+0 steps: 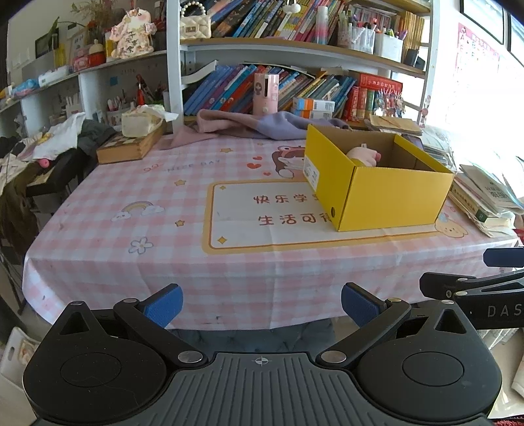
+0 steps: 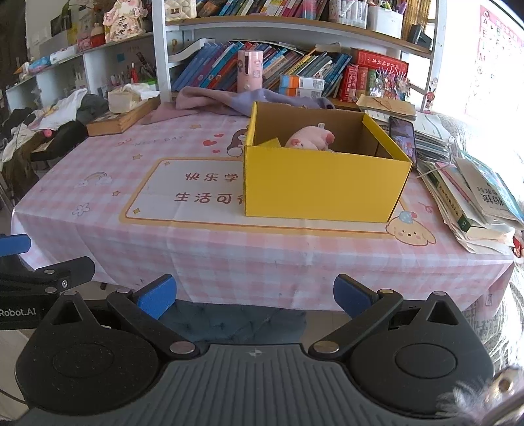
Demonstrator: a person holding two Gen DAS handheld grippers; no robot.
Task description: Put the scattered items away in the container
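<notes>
The yellow cardboard box (image 2: 322, 183) stands ahead of both our tongs, a little right of the left tongs' line and almost straight ahead of the right ones, well apart from either. It sits on the desk (image 2: 209, 249) with its open top up, which lets things drop in from above. Inside we see a pink plush toy (image 2: 309, 139) lying against the far part of the box, and a yellow scrap (image 2: 270, 143) beside it; we judge these are the tidied items. The checked cloth around the box shows no loose item that we can make out, so the task looks close to done.

Our left tongs (image 1: 262, 306) are released, blue pads spread wide with nothing between them, held back from the near desk edge. Our right tongs (image 2: 253, 295) are likewise released and empty, just beside the left ones.

Further out, a phone (image 2: 402, 137) leans just right of the box, a stack of books (image 2: 471, 209) lies farther right, and a purple cloth (image 2: 229, 98) is heaped behind it below the bookshelf (image 2: 294, 29).
</notes>
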